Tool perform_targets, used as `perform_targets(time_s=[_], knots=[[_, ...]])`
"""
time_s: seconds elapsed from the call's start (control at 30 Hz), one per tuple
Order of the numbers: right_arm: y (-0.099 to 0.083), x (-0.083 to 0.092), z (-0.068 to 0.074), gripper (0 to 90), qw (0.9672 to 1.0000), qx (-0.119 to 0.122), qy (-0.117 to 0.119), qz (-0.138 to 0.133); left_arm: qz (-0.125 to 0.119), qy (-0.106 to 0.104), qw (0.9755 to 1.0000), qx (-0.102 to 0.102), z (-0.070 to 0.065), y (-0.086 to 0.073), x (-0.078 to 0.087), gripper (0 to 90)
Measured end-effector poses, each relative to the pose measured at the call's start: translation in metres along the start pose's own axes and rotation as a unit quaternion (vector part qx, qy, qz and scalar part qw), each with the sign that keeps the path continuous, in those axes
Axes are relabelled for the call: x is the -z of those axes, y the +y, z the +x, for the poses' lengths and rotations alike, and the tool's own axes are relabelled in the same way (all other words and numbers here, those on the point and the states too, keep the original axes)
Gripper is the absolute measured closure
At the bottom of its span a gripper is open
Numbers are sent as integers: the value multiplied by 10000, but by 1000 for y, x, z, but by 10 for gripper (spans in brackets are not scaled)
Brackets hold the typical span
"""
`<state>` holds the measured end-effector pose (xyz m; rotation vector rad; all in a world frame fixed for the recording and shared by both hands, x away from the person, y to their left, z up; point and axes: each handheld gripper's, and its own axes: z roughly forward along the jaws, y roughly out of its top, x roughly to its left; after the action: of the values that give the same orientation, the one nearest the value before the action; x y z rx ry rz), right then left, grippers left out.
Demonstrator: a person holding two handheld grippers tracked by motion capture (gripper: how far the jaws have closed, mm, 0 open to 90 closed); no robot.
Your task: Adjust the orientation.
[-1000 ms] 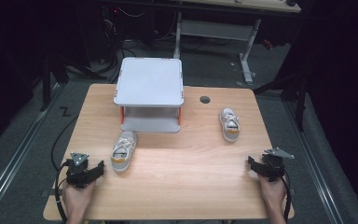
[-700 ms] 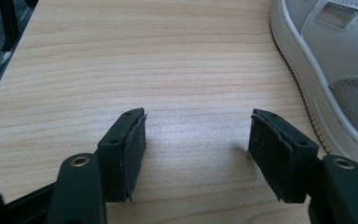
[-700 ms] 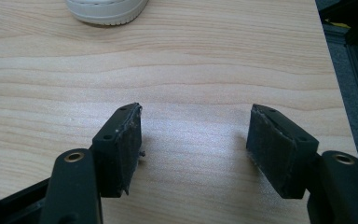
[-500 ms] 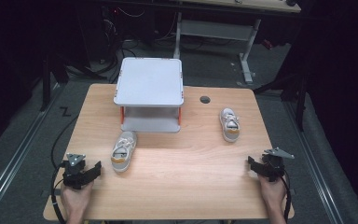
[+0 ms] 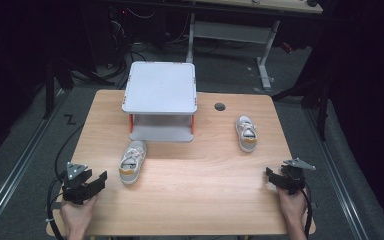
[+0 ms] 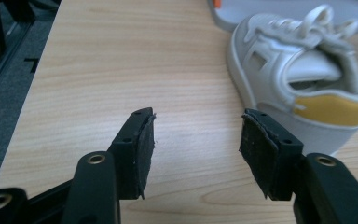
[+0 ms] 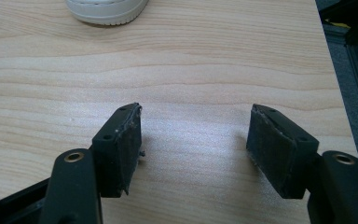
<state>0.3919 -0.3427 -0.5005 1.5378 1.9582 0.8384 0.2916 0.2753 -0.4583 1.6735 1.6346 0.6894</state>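
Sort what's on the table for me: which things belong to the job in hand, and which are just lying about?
In the job:
- left shoe, nearest the left hand-held gripper, whose open jaws have just been closing on nothing
- right shoe
- likely the grey two-tier rack, judging by its place beside the shoes

Lying about:
- cable hole in the wooden table
- desk frame on the floor behind

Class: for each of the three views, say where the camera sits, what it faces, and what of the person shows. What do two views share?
High view: above the near table edge, facing forward and down; both hands, left gripper, right gripper.
Left gripper view: on that gripper, facing the left shoe; open jaws.
Right gripper view: on that gripper, facing the right shoe; open jaws.
Shared: high and left gripper views show the left shoe.
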Motion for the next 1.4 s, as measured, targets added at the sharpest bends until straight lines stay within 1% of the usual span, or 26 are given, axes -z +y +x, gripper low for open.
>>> perform_targets(time_s=[0.1,0.13,0.17,0.2,0.27,0.3,0.33,0.4,0.43,0.47,0.5,0.53,0.6,0.63,0.67,0.8,0.97,1.03,1.07,1.1,1.13,1.17,1.2,1.23,1.33,1.4], knots=[[0,0,0,354,10000,-2,1,1,-59,-56,10000,-18,-3,5,3,447],[0,0,0,354,10000,-1,0,1,-98,-45,9998,-149,-8,9,6,447],[0,0,0,354,10000,-1,0,1,-98,-45,9998,-149,-8,9,6,447],[0,0,0,354,10000,-1,1,1,-116,-9,9993,-343,-15,14,7,447],[0,0,0,353,10000,-1,1,2,-121,-37,9992,-387,-17,17,7,447],[0,0,0,353,10000,0,1,2,-97,-80,9988,-477,-22,22,4,448],[0,0,0,353,10000,0,0,1,-97,-80,9988,-477,-22,22,4,449],[0,0,0,353,10000,0,2,2,15,-217,9980,-591,-28,31,-5,453],[0,0,0,353,10000,0,2,3,15,-217,9980,-591,-28,31,-5,455],[0,0,0,352,10000,1,3,3,110,-285,9975,-639,-32,34,-11,457],[0,0,0,352,10000,1,4,2,179,-352,9973,-615,-33,36,-14,460],[0,0,0,352,10000,1,4,2,179,-352,9973,-615,-33,36,-14,460],[0,0,0,350,10000,1,8,4,303,-466,9968,-580,-39,39,-24,459],[0,0,0,350,10000,1,8,4,303,-466,9968,-580,-39,39,-24,459],[0,0,0,349,10000,2,8,5,373,-503,9964,-565,-41,41,-30,459],[0,0,0,347,10000,3,10,6,575,-427,9955,-613,-44,42,-42,482],[0,0,0,346,10000,5,11,7,682,-493,9948,-572,-44,43,-52,515],[0,0,0,346,10000,4,11,7,714,-522,9943,-599,-45,43,-56,557],[0,0,0,346,10000,5,10,6,724,-508,9941,-624,-46,42,-58,598],[0,0,0,346,10000,5,10,6,718,-436,9944,-645,-47,42,-58,598],[0,0,0,346,10000,5,9,6,713,-417,9945,-639,-46,42,-59,654],[0,0,0,346,10000,5,9,6,711,-397,9948,-612,-45,42,-58,654],[0,0,0,346,10000,6,10,6,705,-371,9949,-611,-45,42,-58,690],[0,0,0,346,10000,5,10,7,705,-371,9949,-611,-45,42,-58,701],[0,0,0,346,10000,5,9,7,683,-179,9949,-719,-46,43,-55,764],[0,0,0,346,10000,4,9,7,666,-166,9948,-758,-46,42,-55,803]])
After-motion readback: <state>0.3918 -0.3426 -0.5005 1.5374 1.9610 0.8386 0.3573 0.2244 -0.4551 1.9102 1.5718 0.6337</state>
